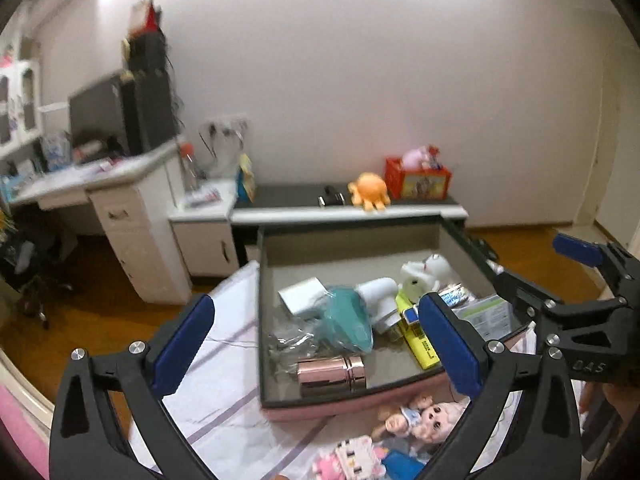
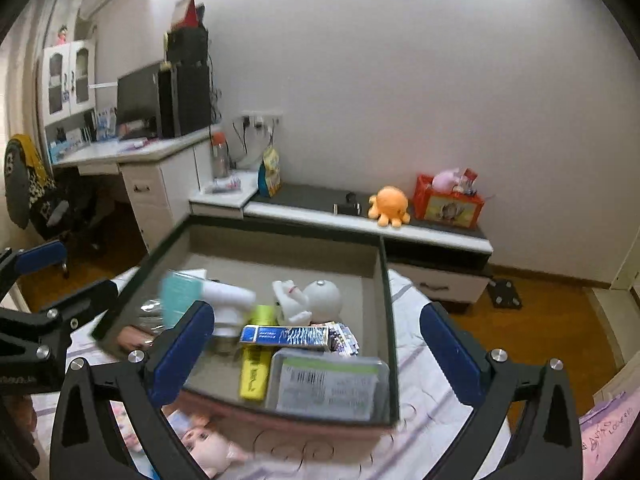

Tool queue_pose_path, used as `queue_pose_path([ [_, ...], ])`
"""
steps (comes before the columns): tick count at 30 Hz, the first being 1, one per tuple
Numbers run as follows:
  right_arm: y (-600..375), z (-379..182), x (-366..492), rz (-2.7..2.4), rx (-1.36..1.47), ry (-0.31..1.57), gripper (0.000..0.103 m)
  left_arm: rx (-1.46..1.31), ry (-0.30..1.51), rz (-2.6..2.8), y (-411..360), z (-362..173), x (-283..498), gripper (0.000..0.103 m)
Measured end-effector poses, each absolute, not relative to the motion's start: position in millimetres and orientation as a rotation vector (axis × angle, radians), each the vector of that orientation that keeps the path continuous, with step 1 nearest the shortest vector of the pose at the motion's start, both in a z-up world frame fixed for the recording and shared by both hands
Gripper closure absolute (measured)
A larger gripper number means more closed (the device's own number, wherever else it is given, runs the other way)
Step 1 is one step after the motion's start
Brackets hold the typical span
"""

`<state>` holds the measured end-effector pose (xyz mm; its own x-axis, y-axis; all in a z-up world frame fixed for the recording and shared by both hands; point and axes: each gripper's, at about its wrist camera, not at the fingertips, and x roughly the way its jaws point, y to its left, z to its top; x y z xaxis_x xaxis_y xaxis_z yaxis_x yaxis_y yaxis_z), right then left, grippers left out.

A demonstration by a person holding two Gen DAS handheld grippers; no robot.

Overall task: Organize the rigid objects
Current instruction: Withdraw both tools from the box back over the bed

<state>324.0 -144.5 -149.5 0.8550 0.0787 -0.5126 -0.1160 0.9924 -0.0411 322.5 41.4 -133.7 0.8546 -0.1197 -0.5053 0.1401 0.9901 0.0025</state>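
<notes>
A pink box with a grey lining (image 1: 352,398) (image 2: 384,280) stands on the bed. In it lie a rose-gold cylinder (image 1: 331,371), a teal object (image 1: 348,318), a white hair-dryer-like item (image 1: 378,294) (image 2: 230,296), a white figurine (image 1: 424,274) (image 2: 310,296), a yellow highlighter (image 1: 420,344) (image 2: 254,368), a blue-and-silver packet (image 2: 286,337) and a labelled tin (image 2: 328,386). My left gripper (image 1: 318,352) is open above the box's near edge. My right gripper (image 2: 320,354) is open over the box's near right part. Both are empty.
A doll (image 1: 424,420) (image 2: 208,444) and a pink toy (image 1: 352,460) lie on the striped sheet (image 1: 224,380) in front of the box. Behind stand a low cabinet (image 2: 368,216) with an orange plush octopus (image 2: 390,205) and a red box (image 2: 448,202), and a desk (image 2: 132,152).
</notes>
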Motion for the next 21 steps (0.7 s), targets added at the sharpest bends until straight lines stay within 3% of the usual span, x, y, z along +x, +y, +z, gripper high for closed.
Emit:
queue_pose_path([
  [21, -154, -111, 127, 0.028, -0.015, 0.319, 0.000, 0.057, 0.315, -0.140, 32, -83, 141, 0.000],
])
